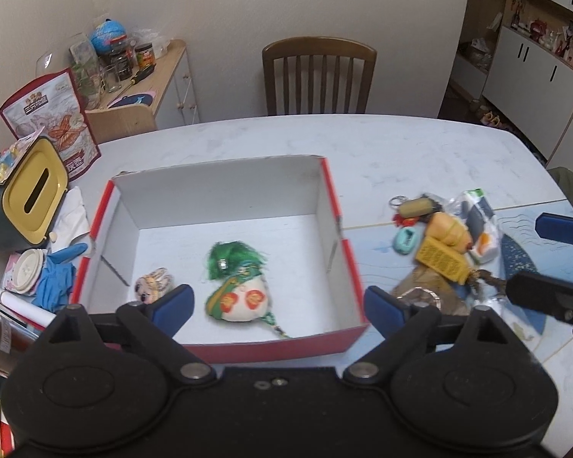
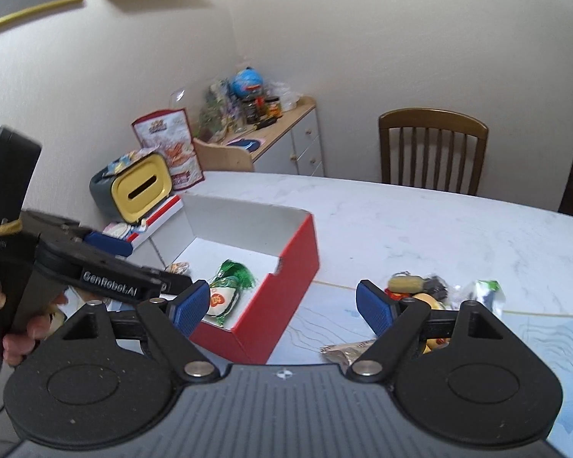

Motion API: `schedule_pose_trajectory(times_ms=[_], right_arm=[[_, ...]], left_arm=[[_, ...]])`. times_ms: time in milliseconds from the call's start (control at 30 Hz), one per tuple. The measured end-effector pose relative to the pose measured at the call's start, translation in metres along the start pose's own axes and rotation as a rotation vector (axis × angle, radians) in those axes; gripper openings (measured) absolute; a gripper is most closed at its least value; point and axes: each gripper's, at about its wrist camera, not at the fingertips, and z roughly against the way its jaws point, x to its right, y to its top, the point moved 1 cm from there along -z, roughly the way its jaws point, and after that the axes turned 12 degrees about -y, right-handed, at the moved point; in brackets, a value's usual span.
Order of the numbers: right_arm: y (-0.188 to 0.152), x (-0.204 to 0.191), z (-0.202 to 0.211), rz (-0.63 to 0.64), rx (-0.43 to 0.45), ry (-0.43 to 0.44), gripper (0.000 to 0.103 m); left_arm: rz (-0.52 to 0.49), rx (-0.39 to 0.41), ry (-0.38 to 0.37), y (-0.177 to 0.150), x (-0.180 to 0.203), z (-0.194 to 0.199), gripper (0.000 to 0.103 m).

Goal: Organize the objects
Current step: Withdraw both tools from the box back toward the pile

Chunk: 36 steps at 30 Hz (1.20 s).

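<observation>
Two wrist fisheyes, close above the table (image 1: 401,145).
Left faces straight over the box (image 1: 225,191); right looks from its right side; both share box, chair (image 2: 431,149).

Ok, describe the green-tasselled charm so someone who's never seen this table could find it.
Find the red box with the white inside on the table. Two things lie in it; the charm is the larger one, near the middle, white and round with a green tassel and red patches, unlike the small pinkish toy beside it.

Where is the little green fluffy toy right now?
In the left wrist view, the green fluffy toy lies inside the red box, right of a small bunny charm.
</observation>
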Motion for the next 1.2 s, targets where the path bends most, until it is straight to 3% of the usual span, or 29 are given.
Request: schedule_pose_trajectory(times_ms=[100, 367, 467, 733, 833, 967, 1067, 1200], right_arm=[[-0.005, 0.014, 0.007, -0.011, 0.013, -0.007, 0.085], [-0.020, 0.056, 0.018, -0.052, 0.037, -0.028, 0.086], [-0.028, 0.073, 0.018, -0.078, 0.036, -0.047, 0.091], [-0.051, 0.115, 0.016, -0.114, 0.022, -0.101, 0.091], [-0.061, 0.128, 0.011, -0.075, 0.003, -0.106, 0.092], [-0.072, 0.138, 0.004, -0.004, -0.021, -0.116, 0.092], [-0.079, 0.145, -0.004, 0.033, -0.041, -0.135, 0.092], [-0.092, 0.148, -0.015, 0.076, -0.066, -0.118, 0.092]], left_arm=[[-0.002, 0.019, 0.009, -0.002, 0.015, 0.001, 0.102], [-0.004, 0.049, -0.013, -0.005, 0.054, -0.002, 0.102], [-0.021, 0.064, -0.014, -0.007, 0.071, -0.006, 0.102], [-0.088, 0.105, 0.005, -0.011, 0.111, -0.020, 0.102], [-0.055, 0.100, -0.039, -0.012, 0.118, -0.029, 0.102], [0.043, 0.036, -0.109, -0.013, 0.120, -0.049, 0.102], [0.087, 0.052, -0.103, -0.016, 0.120, -0.061, 0.102], [0.057, 0.068, -0.051, -0.020, 0.130, -0.079, 0.102]])
